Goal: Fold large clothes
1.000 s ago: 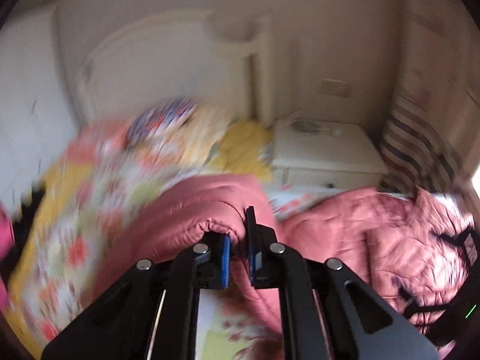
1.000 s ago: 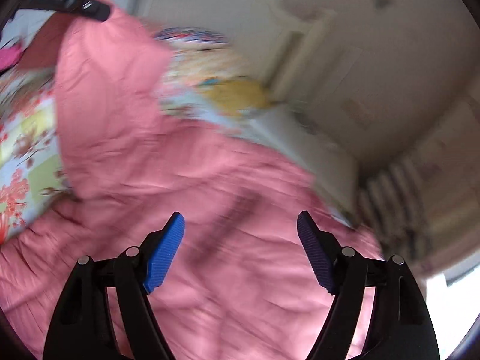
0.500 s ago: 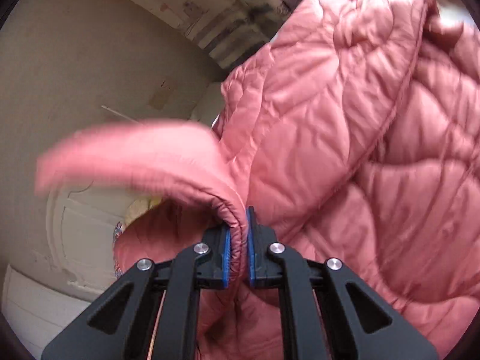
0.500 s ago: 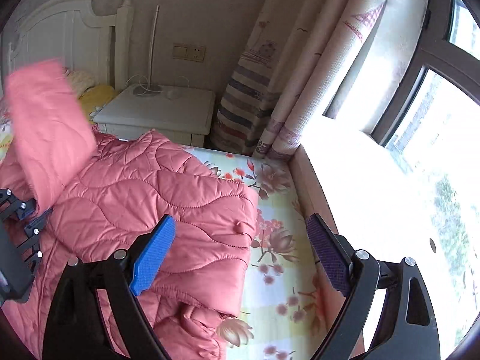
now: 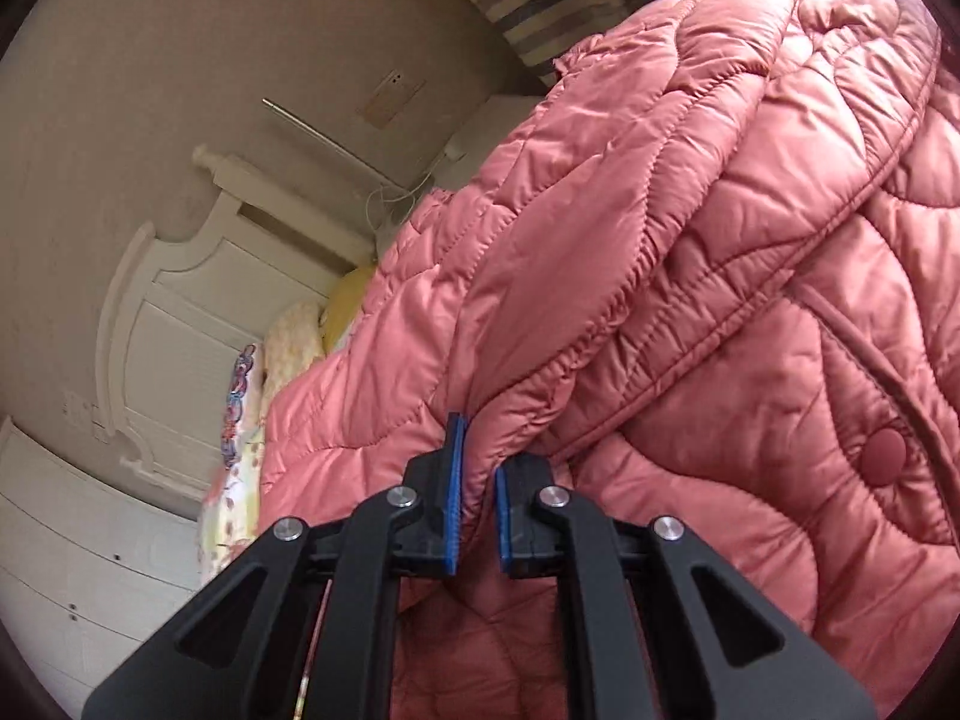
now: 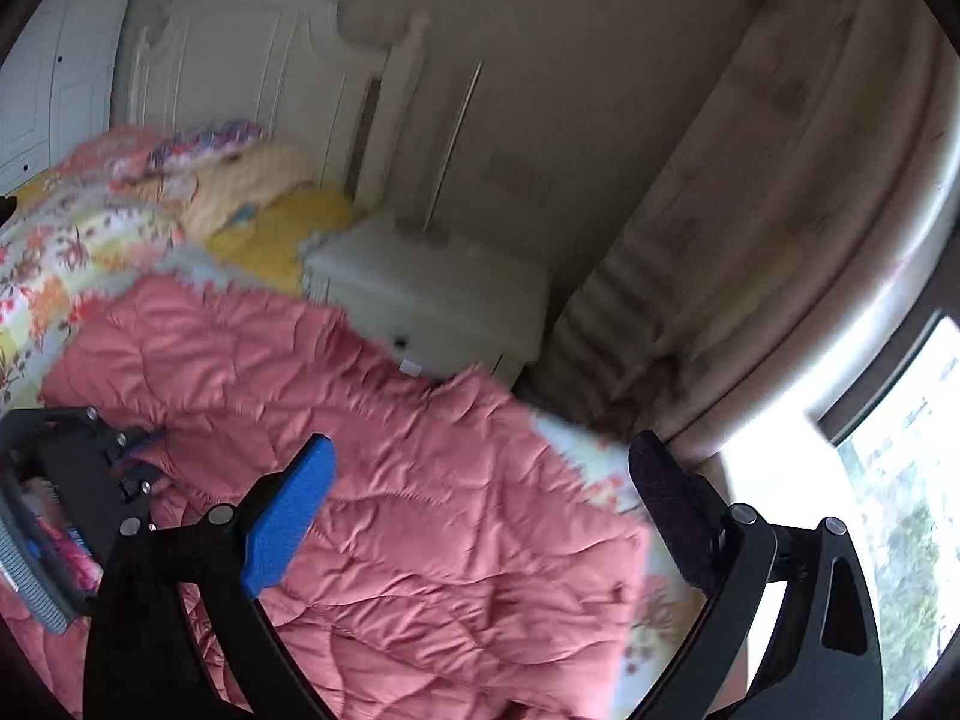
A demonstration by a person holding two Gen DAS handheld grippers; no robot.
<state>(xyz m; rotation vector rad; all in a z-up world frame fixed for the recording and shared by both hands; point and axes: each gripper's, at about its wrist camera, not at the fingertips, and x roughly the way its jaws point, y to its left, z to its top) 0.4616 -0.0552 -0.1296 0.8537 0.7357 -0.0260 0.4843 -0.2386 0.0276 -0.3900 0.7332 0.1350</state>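
A pink quilted jacket (image 5: pixel 690 252) fills the left wrist view and lies spread on the bed in the right wrist view (image 6: pixel 384 480). My left gripper (image 5: pixel 474 480) is shut on a folded sleeve edge of the jacket, laid over the jacket body. It also shows in the right wrist view (image 6: pixel 120 462) at the jacket's left side. My right gripper (image 6: pixel 486 516) is wide open and empty, above the jacket. A round snap button (image 5: pixel 885 456) shows on the jacket front.
The bed has a floral sheet (image 6: pixel 54 264), pillows (image 6: pixel 252 180) and a white headboard (image 6: pixel 252 54). A white nightstand (image 6: pixel 432 294) stands beside it, then striped curtains (image 6: pixel 690 276) and a bright window (image 6: pixel 900 480) at right.
My left gripper has carried the sleeve across and down onto the jacket body. My right gripper has swung left, back over the jacket, and stays open.
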